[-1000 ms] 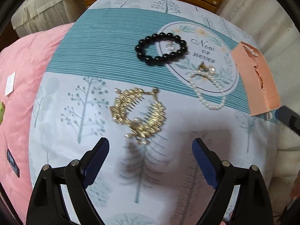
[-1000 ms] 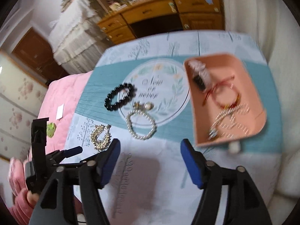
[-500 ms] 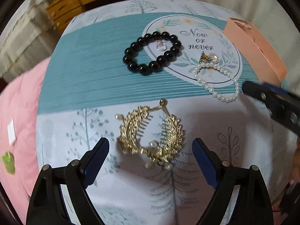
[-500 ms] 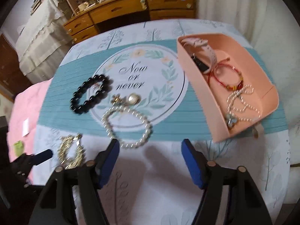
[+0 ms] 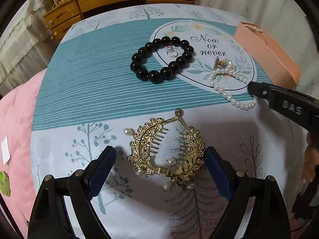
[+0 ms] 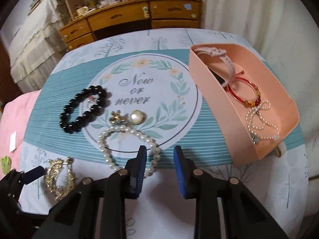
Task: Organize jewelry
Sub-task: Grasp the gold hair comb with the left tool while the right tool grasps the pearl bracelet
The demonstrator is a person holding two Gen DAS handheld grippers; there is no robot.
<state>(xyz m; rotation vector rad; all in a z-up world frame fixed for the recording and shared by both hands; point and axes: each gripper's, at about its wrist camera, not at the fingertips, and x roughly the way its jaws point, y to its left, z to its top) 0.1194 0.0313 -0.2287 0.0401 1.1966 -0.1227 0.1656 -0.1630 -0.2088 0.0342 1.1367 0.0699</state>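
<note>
Your left claw point(image 5: 159, 171) is wide open and points down at the gold comb point(image 5: 167, 153). The comb lies between its two fingers on the printed cloth point(image 5: 89, 83); the right finger is just beside the comb's edge, the left finger stands apart from it. Nothing is gripped there.

Your right claw point(image 6: 160, 169) is closing, with a narrow gap left between the fingers. The pearl bracelet point(image 6: 127, 145) lies on the cloth at the left fingertip, and part of its loop passes behind that finger. I cannot tell whether any bead is inside the gap, and the pads do not press on it.

The black bracelet point(image 6: 83, 109) lies on the teal stripe, beside the round print. A gold brooch point(image 6: 117, 118) and a pearl button point(image 6: 137, 117) lie close to the top of the pearl bracelet. The pink tray point(image 6: 211, 103) stands to the right and holds a watch point(image 6: 219, 55), a red bracelet point(image 6: 243, 91) and a pearl chain point(image 6: 259, 119).
</note>
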